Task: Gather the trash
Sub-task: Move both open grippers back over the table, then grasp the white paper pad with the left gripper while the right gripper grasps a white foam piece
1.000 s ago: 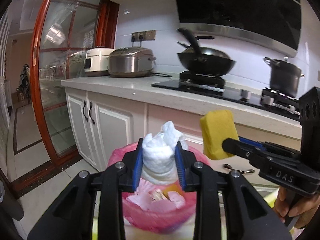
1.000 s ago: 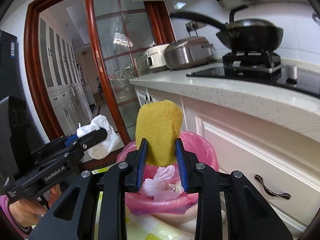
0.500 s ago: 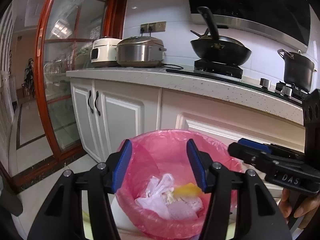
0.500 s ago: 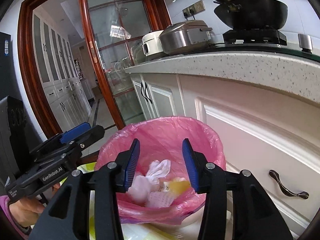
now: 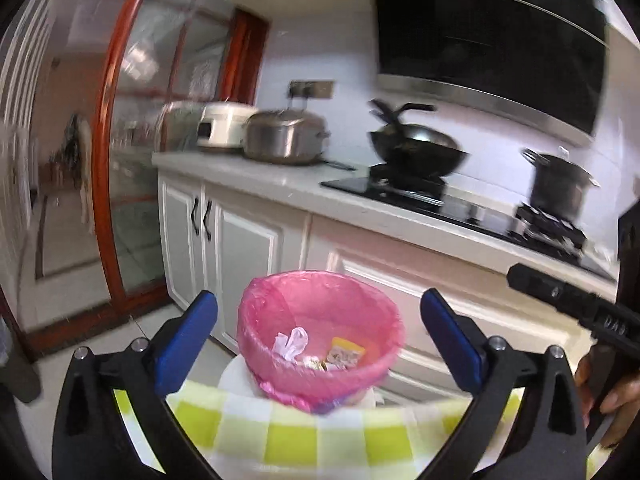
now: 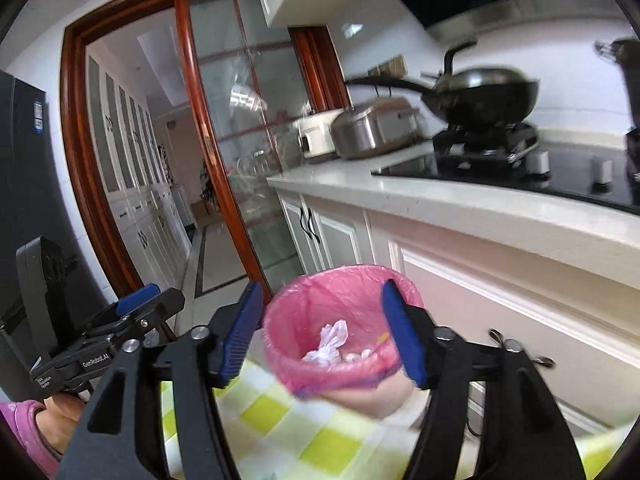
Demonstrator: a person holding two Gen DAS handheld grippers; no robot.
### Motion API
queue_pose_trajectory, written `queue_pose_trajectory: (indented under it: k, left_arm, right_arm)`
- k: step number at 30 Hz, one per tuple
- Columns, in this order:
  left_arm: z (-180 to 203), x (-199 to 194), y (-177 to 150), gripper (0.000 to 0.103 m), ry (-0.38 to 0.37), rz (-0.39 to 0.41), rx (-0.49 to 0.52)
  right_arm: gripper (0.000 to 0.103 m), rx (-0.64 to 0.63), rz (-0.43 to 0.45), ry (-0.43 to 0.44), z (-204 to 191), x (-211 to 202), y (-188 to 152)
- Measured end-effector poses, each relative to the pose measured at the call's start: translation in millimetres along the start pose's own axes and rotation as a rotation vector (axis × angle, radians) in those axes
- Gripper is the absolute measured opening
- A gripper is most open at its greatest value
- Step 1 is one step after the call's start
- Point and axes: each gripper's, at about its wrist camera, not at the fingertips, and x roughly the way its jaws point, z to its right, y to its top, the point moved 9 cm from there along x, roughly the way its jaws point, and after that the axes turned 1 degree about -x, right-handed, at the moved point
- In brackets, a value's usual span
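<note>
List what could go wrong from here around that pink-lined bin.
1. The bin sits at the edge of the checked cloth; a knock or a snagged cloth could tip it off.
2. The left gripper and right gripper, both open and empty, hang close together and could collide.

- The waste bin point(image 5: 320, 394) under the pink liner point(image 5: 316, 300) is mostly hidden by the liner and by the checked cloth point(image 5: 304, 436) in front; its base cannot be seen.
- The scraps in the liner are too small and blurred to name, apart from a white crumpled piece point(image 6: 330, 340) and something yellow point(image 5: 348, 350).
- The right tool point(image 5: 568, 300) is cut off by the picture's edge in the left wrist view; its fingertips are out of sight.
- The wok point(image 6: 486, 94) and cookers on the bench point(image 6: 500, 212) are smeared by motion.
</note>
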Motion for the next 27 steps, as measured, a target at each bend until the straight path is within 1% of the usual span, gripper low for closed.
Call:
queue_pose_trajectory:
  k: [4, 6, 9, 12, 14, 17, 19, 21, 23, 27]
  left_arm:
    - [33, -62, -14, 0.098, 0.005, 0.009, 0.093]
    - [49, -94, -28, 0.098, -0.001, -0.004, 0.117]
    - [58, -129, -49, 0.098, -0.002, -0.025, 0.092]
    - [60, -161, -73, 0.098, -0.008, -0.051, 0.016]
    - [58, -176, -88, 0.098, 0.008, -0.059, -0.015]
    - [58, -189, -114, 0.098, 0.013, -0.103, -0.025]
    - [60, -196, -130, 0.098, 0.026, -0.12, -0.014]
    - [61, -198, -146, 0.098, 0.019, -0.148, -0.013]
    - [62, -194, -160, 0.098, 0.025, -0.167, -0.009]
    - [62, -175, -180, 0.098, 0.031, -0.196, -0.01]
  right_arm:
    - [0.076, 0.003, 0.016, -0.02, -19, -71, -21]
    - [0.078, -0.015, 0.014, -0.037, -28, -102, -36]
    - [0.079, -0.007, -0.007, -0.041, -40, -141, -59]
    - [0.079, 0.0, -0.029, -0.064, -48, -176, -87]
    - [0.079, 0.018, -0.041, -0.068, -52, -193, -103]
    - [0.079, 0.033, -0.054, -0.082, -60, -218, -130]
    - [0.079, 0.051, -0.065, -0.082, -63, -226, -146]
    - [0.079, 0.054, -0.079, -0.097, -65, -234, -164]
    - [0.079, 0.061, -0.097, -0.106, -67, -240, -180]
    - [0.079, 0.067, -0.127, -0.126, -67, -243, -202]
